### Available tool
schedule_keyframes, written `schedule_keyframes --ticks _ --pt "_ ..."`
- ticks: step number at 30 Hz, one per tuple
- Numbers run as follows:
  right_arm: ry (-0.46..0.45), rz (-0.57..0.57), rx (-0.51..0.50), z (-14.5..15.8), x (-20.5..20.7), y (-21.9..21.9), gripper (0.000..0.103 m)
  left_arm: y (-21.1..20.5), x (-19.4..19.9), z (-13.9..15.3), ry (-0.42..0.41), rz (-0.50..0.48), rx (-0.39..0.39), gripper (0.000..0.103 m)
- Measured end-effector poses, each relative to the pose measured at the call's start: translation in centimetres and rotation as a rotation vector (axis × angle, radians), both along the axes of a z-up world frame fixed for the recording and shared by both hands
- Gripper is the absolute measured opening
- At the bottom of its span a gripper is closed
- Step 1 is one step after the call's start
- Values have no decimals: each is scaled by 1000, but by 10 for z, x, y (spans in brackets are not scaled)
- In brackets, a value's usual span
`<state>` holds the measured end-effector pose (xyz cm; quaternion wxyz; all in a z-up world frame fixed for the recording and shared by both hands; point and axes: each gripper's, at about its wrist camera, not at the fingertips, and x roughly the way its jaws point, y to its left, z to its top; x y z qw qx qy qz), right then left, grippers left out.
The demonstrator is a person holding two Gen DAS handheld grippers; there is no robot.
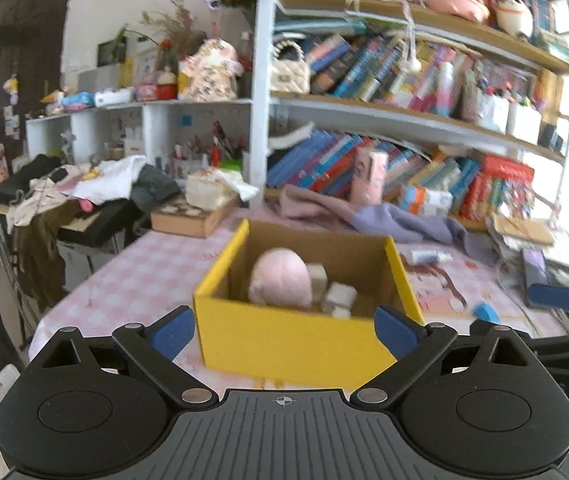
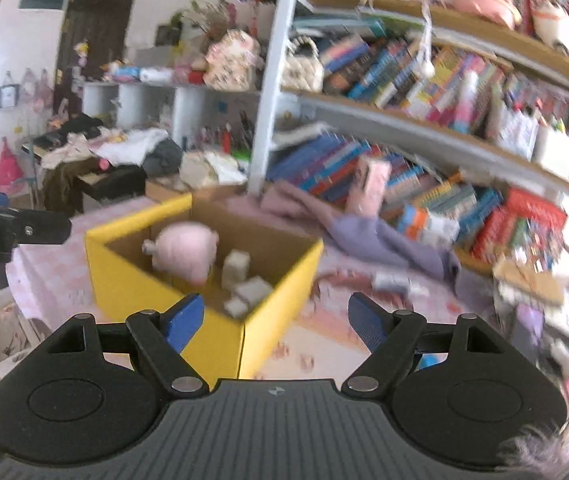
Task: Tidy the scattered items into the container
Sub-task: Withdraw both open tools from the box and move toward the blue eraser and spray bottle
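An open-topped cardboard box with bright yellow outer walls and plain brown inner walls stands upright on a pink-and-white checked tablecloth. Inside it lies a round, soft pink plush toy, resting toward the left half of the box. Just beside the toy, to its right, sit several small off-white blocks, bunched together against the toy; blur hides their exact count. On the cloth right of the box lies a small blue object, well apart from it.

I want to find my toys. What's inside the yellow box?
Inside the yellow box lie a pink plush toy and some pale blocks. Whatever sits beneath the plush or behind the near wall is hidden.
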<state>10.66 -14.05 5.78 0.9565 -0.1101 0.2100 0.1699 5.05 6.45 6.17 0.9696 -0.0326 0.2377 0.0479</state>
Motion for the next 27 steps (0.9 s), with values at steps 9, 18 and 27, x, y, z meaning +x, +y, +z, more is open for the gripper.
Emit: schedule_keyframes --ticks 9,18,27 --pt "99 -52 16 -26 -45 -14 78 -22 -30 -32 115 -22 38 98" --pt "57 -37 -67 -34 -68 -16 78 -35 -41 -41 130 -36 65 98" --pt "80 -6 -97 -38 -77 -18 79 -51 -43 -49 189 -104 93 98"
